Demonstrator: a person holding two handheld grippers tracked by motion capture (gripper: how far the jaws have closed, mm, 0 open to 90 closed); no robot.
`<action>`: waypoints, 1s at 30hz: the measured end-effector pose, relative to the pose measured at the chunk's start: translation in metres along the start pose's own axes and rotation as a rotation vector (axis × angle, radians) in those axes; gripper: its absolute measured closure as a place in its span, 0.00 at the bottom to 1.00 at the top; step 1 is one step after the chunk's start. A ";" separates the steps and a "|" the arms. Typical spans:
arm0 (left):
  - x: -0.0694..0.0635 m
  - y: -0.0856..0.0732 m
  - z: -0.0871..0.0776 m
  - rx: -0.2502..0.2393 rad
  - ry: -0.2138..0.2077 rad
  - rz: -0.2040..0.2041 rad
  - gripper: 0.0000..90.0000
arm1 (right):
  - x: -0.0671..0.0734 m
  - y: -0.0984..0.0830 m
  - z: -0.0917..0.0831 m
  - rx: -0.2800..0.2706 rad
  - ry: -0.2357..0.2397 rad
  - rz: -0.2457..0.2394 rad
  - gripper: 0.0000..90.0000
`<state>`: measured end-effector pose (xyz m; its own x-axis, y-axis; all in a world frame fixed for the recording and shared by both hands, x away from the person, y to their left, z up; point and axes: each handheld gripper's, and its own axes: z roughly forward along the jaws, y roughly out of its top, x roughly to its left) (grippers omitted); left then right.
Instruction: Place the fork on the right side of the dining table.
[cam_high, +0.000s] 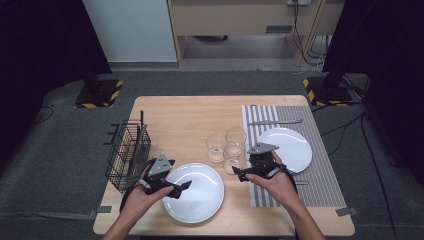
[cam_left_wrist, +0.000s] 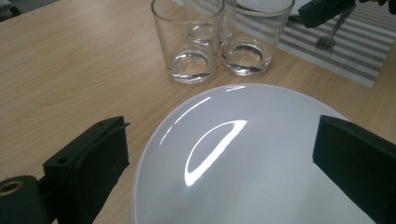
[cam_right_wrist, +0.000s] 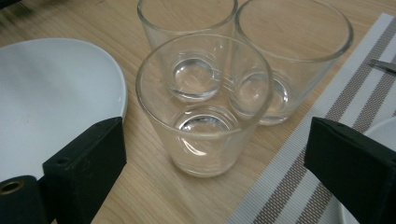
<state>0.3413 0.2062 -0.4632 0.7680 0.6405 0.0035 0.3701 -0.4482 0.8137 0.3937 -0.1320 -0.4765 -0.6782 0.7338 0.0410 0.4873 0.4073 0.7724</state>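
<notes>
A white plate (cam_high: 200, 195) (cam_left_wrist: 261, 158) lies near the table's front edge. My left gripper (cam_high: 181, 190) (cam_left_wrist: 219, 140) hovers open over its left part, jaws wide apart with the plate between them and below. Three empty clear glasses stand close together in the middle of the table. The nearest glass (cam_high: 232, 161) (cam_right_wrist: 205, 107) sits just ahead of my open right gripper (cam_high: 238, 174) (cam_right_wrist: 215, 140), between its spread jaws but apart from them. The other two glasses (cam_high: 216, 148) (cam_high: 236, 137) stand right behind it.
A black wire basket (cam_high: 127, 155) stands at the table's left edge. At the right, a striped placemat (cam_high: 320, 170) carries a second white plate (cam_high: 290, 147), a knife (cam_high: 275, 121) at its far end and a fork (cam_left_wrist: 329, 37) by my right hand.
</notes>
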 end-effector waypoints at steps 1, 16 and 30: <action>0.001 0.000 0.000 -0.001 -0.001 -0.005 0.03 | 0.001 0.001 0.002 0.004 0.000 -0.003 0.07; 0.003 -0.004 -0.001 0.003 0.002 -0.005 0.03 | 0.003 0.006 0.022 0.038 -0.002 -0.019 0.07; 0.004 -0.005 -0.003 0.003 0.003 -0.008 0.03 | 0.009 0.009 0.025 0.036 0.006 -0.043 0.08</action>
<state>0.3414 0.2129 -0.4660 0.7631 0.6463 -0.0013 0.3778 -0.4444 0.8123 0.4057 -0.1084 -0.4854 -0.7023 0.7118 0.0118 0.4765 0.4577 0.7506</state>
